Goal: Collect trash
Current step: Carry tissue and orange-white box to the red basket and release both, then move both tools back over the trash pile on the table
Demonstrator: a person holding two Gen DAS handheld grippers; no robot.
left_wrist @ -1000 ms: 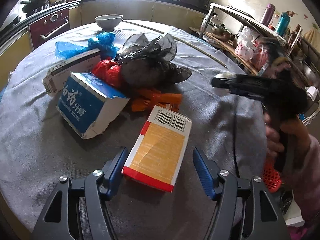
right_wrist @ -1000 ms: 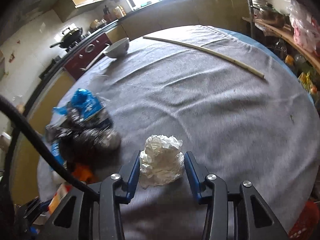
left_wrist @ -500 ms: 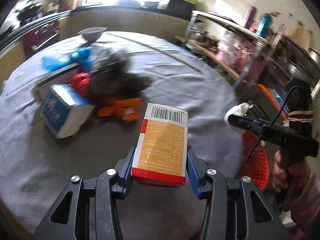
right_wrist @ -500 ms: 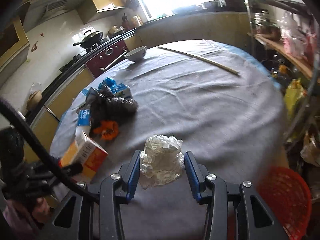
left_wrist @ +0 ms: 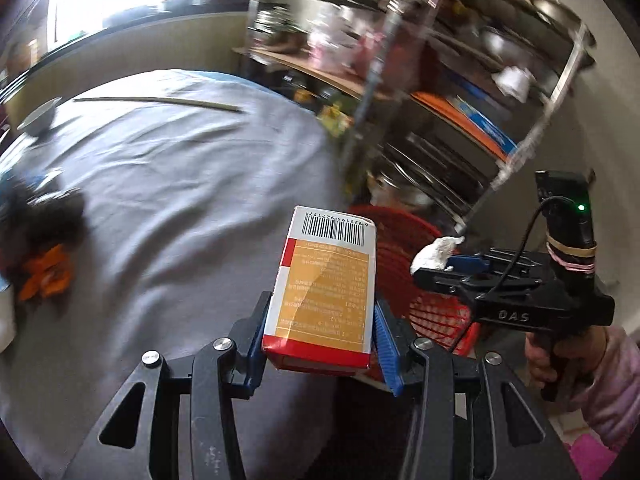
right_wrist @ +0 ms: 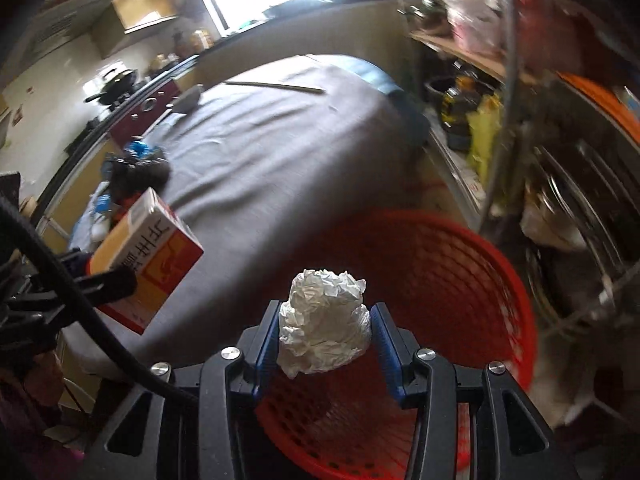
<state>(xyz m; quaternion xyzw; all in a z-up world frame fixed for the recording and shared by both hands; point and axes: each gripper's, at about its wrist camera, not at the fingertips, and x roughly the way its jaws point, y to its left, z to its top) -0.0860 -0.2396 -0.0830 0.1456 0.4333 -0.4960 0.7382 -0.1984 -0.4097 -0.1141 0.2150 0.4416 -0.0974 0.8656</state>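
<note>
The left wrist view looks forward along its own fingers from close behind the left gripper (left_wrist: 320,332), facing across the table (left_wrist: 180,184) edge toward the shelves (left_wrist: 460,92). The right wrist view sits just behind the right gripper (right_wrist: 324,338), angled down over the red basket (right_wrist: 460,280). Both views share the table, the basket, the box (left_wrist: 326,284) and the paper wad (right_wrist: 324,320), and each sees the other gripper at its side.

Grey-clothed table (left_wrist: 192,184): bowl (left_wrist: 38,118), stick (left_wrist: 160,101), trash pile (right_wrist: 136,168).
</note>
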